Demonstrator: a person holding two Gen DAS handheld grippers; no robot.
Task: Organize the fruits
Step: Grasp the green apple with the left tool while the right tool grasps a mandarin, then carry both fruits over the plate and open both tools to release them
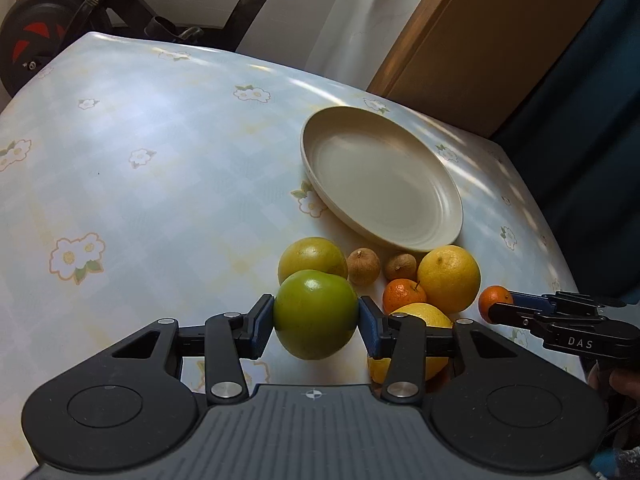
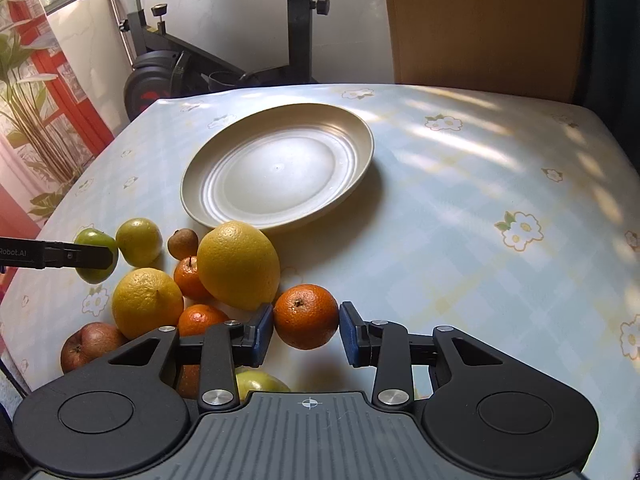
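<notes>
1. Left hand-held gripper (image 1: 316,322) clamped on green apple (image 1: 315,314), both pads touching, at the near left of the fruit pile.
2. Right hand-held gripper (image 2: 306,330) closed on a mandarin (image 2: 306,316), at the pile's right edge.
3. Cream plate (image 2: 224,216) sits on the surface (image 2: 460,208), just beyond the pile.

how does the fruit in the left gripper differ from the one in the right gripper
The left gripper holds a green apple; the right gripper holds a small orange mandarin. The green apple is smooth, glossy and larger; the mandarin is dimpled with a dark stem scar. Both are round and clamped between blue pads near the empty plate.
</notes>
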